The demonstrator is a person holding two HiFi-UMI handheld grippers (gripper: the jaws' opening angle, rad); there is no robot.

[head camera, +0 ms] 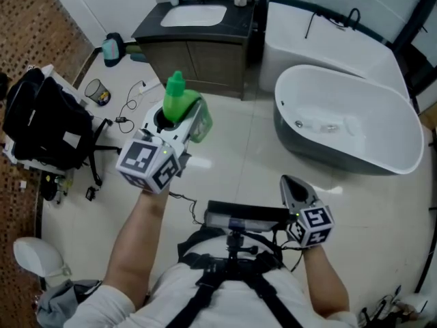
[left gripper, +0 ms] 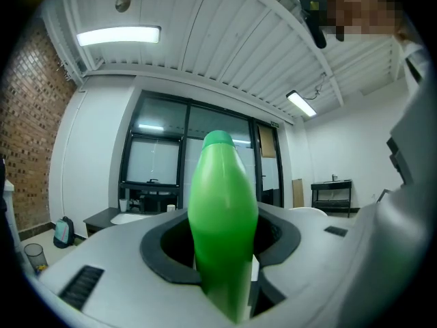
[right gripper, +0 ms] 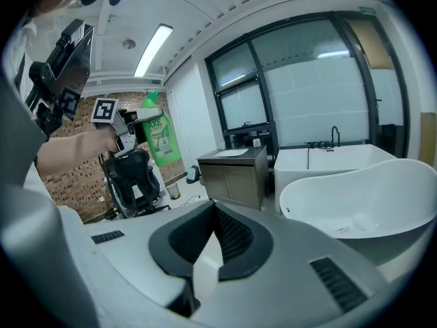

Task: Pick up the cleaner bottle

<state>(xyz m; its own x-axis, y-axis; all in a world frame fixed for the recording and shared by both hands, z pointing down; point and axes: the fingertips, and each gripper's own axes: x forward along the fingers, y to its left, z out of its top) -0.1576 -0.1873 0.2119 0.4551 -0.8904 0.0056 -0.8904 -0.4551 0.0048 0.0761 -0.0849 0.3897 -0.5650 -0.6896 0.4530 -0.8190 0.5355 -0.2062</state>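
Note:
The green cleaner bottle (head camera: pixel 176 96) is held up in the air above the floor, cap upward, with my left gripper (head camera: pixel 179 119) shut on its upper part. In the left gripper view the bottle (left gripper: pixel 222 210) fills the gap between the jaws of the left gripper (left gripper: pixel 222 265). From the right gripper view the bottle (right gripper: pixel 159 141) hangs with its label showing under the left gripper (right gripper: pixel 136 118). My right gripper (head camera: pixel 295 191) stays lower, near my body, shut with nothing in it (right gripper: pixel 207 255).
A grey and white bathtub (head camera: pixel 355 125) stands at the right. A dark vanity with a sink (head camera: pixel 194 16) is ahead. A black chair with a bag (head camera: pixel 44 125), a small bin (head camera: pixel 99 92) and cables (head camera: pixel 130 108) are at the left.

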